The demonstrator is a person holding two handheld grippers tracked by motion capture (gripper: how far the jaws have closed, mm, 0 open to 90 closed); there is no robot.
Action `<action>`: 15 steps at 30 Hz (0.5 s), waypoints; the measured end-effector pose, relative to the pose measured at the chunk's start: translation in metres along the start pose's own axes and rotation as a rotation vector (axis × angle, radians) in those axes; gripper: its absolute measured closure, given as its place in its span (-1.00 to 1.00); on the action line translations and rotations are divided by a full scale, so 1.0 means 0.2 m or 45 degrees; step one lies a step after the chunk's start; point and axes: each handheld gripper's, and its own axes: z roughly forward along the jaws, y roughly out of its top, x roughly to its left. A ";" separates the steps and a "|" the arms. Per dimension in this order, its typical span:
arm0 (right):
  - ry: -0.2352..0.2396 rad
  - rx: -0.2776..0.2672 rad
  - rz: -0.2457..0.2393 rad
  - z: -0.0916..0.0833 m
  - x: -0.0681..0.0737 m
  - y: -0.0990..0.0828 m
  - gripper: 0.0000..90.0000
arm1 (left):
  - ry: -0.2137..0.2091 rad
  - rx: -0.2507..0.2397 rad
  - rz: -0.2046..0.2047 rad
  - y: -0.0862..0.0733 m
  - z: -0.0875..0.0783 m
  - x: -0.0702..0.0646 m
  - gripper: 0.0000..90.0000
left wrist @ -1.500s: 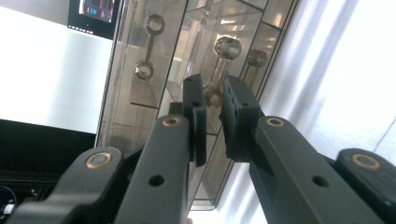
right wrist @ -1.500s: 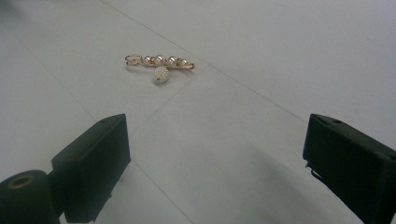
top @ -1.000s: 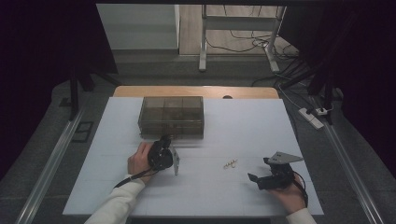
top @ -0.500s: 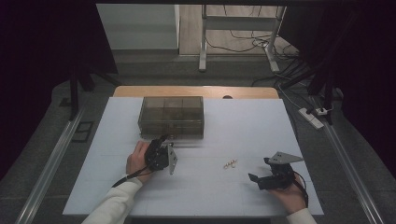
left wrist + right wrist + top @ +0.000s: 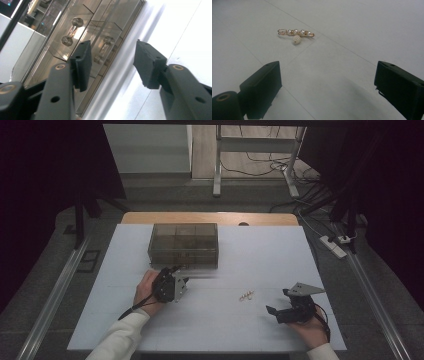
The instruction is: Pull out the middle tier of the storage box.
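step: box (image 5: 184,246) just released, left hand-held gripper (image 5: 111,62) jaws just opening, empty | right hand-held gripper (image 5: 327,82) agape, empty, short of brooch (image 5: 296,34) | next: brooch to be approached and pinched low

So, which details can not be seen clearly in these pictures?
- Clear box, high view: too small and dim to tell the contents.
- Same box, left gripper view: cut off by the edges; the left gripper covers part.
- Pearl brooch, high view: too small for detail.
- Right gripper, high view: dark, so its jaws are unclear.
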 end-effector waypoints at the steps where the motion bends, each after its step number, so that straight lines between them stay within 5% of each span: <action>1: 0.000 -0.001 0.000 0.00 0.00 0.00 -0.84 | -0.017 -0.006 -0.018 0.00 0.00 0.01 0.02; 7: -0.001 0.001 -0.002 -0.01 0.00 0.00 -0.84 | -0.123 -0.045 -0.112 0.00 -0.02 0.04 -0.05; 15: 0.000 0.004 -0.004 0.00 0.00 0.00 -0.84 | -0.179 -0.040 -0.190 -0.02 -0.01 0.07 -0.11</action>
